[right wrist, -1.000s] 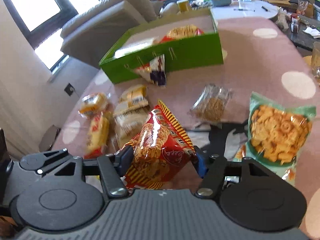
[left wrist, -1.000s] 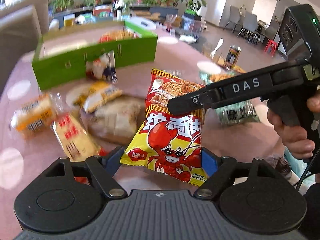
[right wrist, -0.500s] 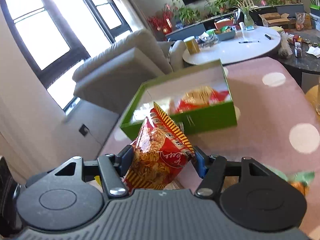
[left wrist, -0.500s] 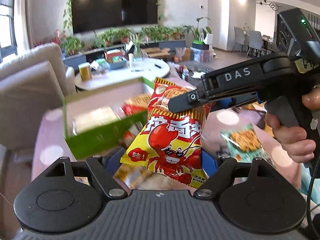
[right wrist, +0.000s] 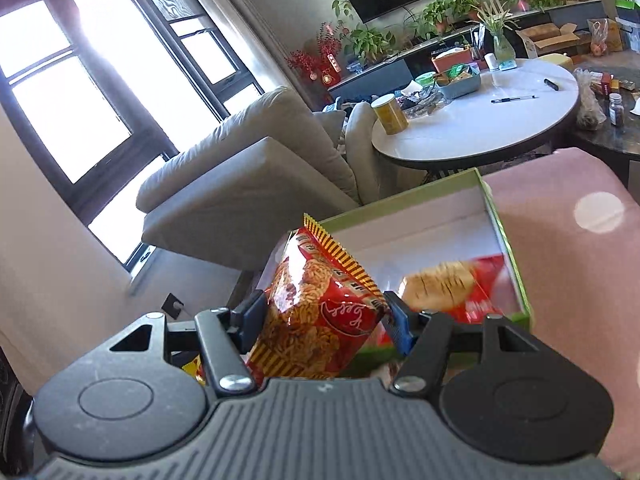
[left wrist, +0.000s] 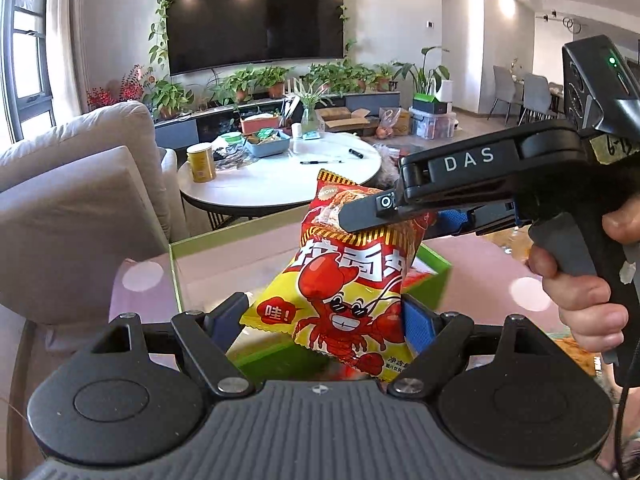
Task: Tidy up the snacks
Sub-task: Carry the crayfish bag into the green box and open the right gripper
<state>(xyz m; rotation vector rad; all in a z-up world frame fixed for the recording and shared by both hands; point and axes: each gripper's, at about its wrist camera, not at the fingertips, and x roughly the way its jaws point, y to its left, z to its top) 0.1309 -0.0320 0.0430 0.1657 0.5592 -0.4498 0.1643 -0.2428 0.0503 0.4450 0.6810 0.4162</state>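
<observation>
Both grippers hold one red and yellow lobster snack bag in the air above the near edge of the green box. My left gripper is shut on the bag's yellow lower end. In the left wrist view my right gripper reaches in from the right, clamped on the bag's red top. The right wrist view has the right gripper pressing both sides of the snack bag, with the green box just behind. Another red snack pack lies inside the box at its right end.
The box sits on a pink tablecloth with white dots. A grey sofa stands to the left, and a round white table with a yellow can stands behind. A person's hand grips the right tool's handle.
Both grippers have risen with the bag and carried it toward the green box. The loose snacks on the cloth have dropped out of view, and the room behind now fills the frames.
</observation>
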